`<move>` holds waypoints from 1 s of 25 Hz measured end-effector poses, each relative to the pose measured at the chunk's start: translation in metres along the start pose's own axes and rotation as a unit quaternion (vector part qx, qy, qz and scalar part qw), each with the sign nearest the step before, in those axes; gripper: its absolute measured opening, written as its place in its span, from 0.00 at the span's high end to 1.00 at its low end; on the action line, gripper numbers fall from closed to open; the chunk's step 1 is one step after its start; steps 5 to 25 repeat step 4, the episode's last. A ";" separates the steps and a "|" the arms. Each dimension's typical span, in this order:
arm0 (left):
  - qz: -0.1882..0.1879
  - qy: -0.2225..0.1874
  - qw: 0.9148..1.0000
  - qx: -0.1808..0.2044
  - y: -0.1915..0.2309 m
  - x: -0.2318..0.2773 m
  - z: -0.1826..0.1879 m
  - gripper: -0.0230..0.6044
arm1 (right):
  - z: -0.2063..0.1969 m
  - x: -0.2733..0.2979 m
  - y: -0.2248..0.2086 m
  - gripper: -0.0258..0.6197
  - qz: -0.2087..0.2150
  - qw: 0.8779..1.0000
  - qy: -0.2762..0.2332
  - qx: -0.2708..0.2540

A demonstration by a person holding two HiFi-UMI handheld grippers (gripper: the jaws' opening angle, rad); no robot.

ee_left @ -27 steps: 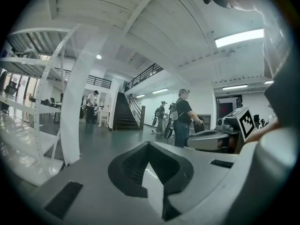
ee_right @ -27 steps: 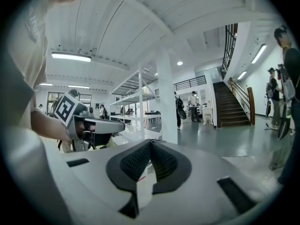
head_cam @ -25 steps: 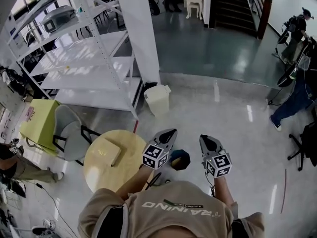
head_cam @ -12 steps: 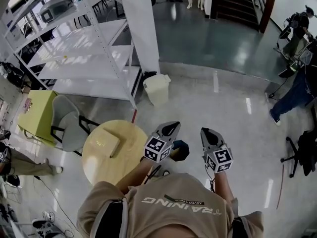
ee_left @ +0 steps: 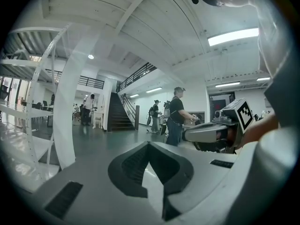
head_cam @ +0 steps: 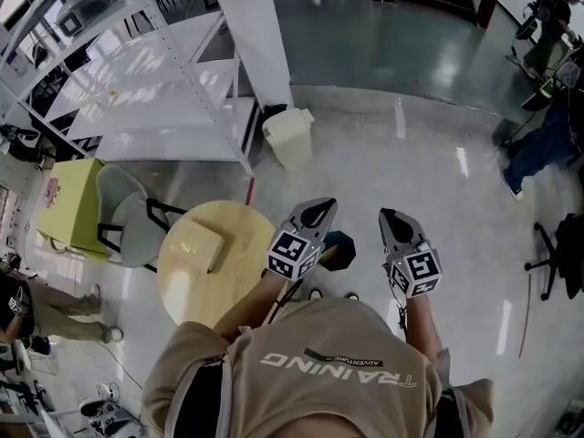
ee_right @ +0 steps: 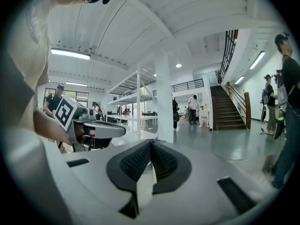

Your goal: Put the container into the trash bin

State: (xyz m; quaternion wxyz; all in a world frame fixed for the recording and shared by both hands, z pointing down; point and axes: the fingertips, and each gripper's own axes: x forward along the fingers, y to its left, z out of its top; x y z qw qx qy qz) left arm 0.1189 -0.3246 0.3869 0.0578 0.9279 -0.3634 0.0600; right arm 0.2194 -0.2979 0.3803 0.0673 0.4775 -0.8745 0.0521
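A pale yellow, flat container [head_cam: 199, 247] lies on the round wooden table [head_cam: 187, 286] to the left of me. The cream trash bin [head_cam: 289, 137] with a swing lid stands on the floor beside the white pillar, well beyond both grippers. My left gripper [head_cam: 315, 215] [ee_left: 149, 144] is held out level past the table's right edge, shut with nothing in it. Beside it my right gripper [head_cam: 394, 219] [ee_right: 150, 142] is also shut and empty. Each gripper view shows the other gripper alongside and the open hall, but neither the container nor the bin.
A dark blue object [head_cam: 338, 247] sits on the floor between the grippers. A grey chair [head_cam: 128, 226] and a yellow-green table [head_cam: 68, 206] stand left of the round table. White shelving [head_cam: 146, 89] and a pillar [head_cam: 251, 35] rise behind. People stand at the right [head_cam: 538, 144].
The whole head view has slid upward a little, so bin, table and grippers sit higher in the picture. Both grippers stay side by side and shut.
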 end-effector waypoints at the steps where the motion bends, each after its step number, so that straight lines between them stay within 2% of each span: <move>1: 0.000 0.002 1.000 -0.001 -0.001 0.001 -0.002 0.96 | 0.000 -0.001 -0.001 0.96 0.001 1.000 0.002 0.000; 25: 0.000 0.007 1.000 -0.005 -0.007 0.004 -0.007 0.96 | -0.004 -0.006 -0.006 0.96 0.002 1.000 0.008 0.000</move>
